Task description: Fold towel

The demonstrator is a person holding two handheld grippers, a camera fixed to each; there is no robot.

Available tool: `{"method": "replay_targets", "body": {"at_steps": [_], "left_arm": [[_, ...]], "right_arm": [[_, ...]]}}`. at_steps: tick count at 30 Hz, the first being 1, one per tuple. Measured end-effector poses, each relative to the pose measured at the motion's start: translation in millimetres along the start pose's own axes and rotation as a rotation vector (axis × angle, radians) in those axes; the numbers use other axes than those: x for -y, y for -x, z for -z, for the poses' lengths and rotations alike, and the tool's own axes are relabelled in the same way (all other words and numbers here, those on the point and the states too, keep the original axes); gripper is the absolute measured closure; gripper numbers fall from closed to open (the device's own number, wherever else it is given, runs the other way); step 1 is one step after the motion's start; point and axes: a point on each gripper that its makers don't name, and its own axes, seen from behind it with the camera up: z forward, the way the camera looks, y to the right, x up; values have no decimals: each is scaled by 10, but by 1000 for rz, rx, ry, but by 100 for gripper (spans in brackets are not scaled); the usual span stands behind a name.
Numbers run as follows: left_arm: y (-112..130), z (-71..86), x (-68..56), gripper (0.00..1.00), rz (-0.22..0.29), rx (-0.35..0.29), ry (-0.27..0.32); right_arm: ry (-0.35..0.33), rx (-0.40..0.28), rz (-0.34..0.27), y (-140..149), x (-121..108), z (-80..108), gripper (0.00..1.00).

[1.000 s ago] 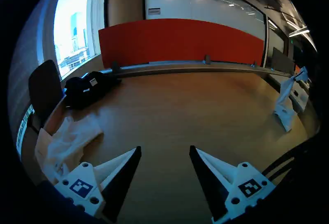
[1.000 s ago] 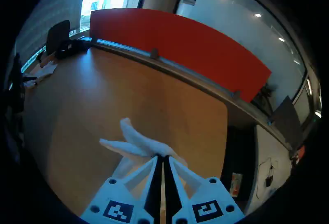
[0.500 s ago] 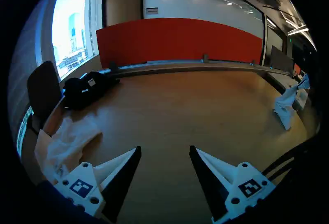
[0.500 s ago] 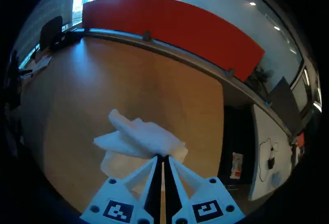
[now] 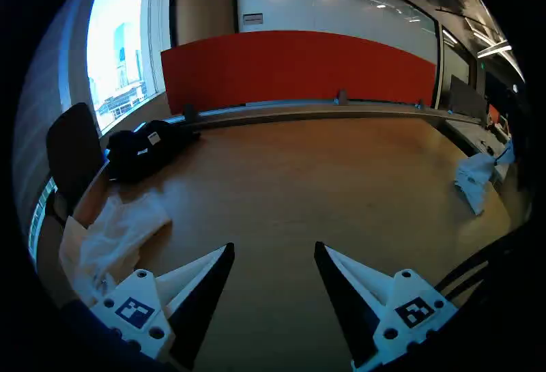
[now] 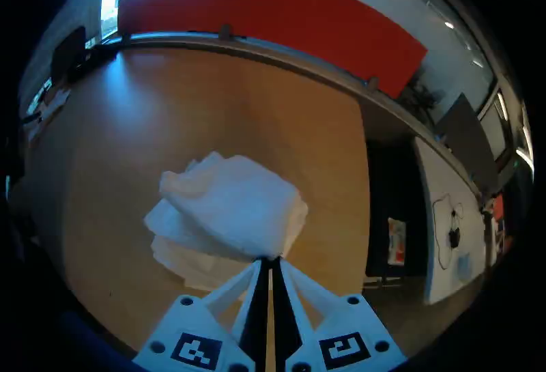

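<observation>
right tool (image 6: 271, 263) pinched tight on the towel (image 6: 228, 211), which bunches just ahead of its tips over the worktop (image 6: 170, 119). left tool (image 5: 273, 256) gapes wide and empty, the towel well off to its right, so the right tool is nearer.

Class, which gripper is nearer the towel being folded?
Right. The right gripper is shut on the towel; the left gripper is open over the table, the towel far off to its right.
</observation>
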Motion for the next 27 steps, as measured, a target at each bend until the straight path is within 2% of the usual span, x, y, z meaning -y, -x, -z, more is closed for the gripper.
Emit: {"method": "replay_targets", "body": {"at_steps": [15, 27], "left_arm": [[7, 26, 3, 14, -7, -3, -6], [10, 61, 42, 13, -6, -5, -13]], "right_arm": [[4, 94, -86, 462, 157, -330, 95], [25, 139, -109, 633, 201, -479, 95]]}}
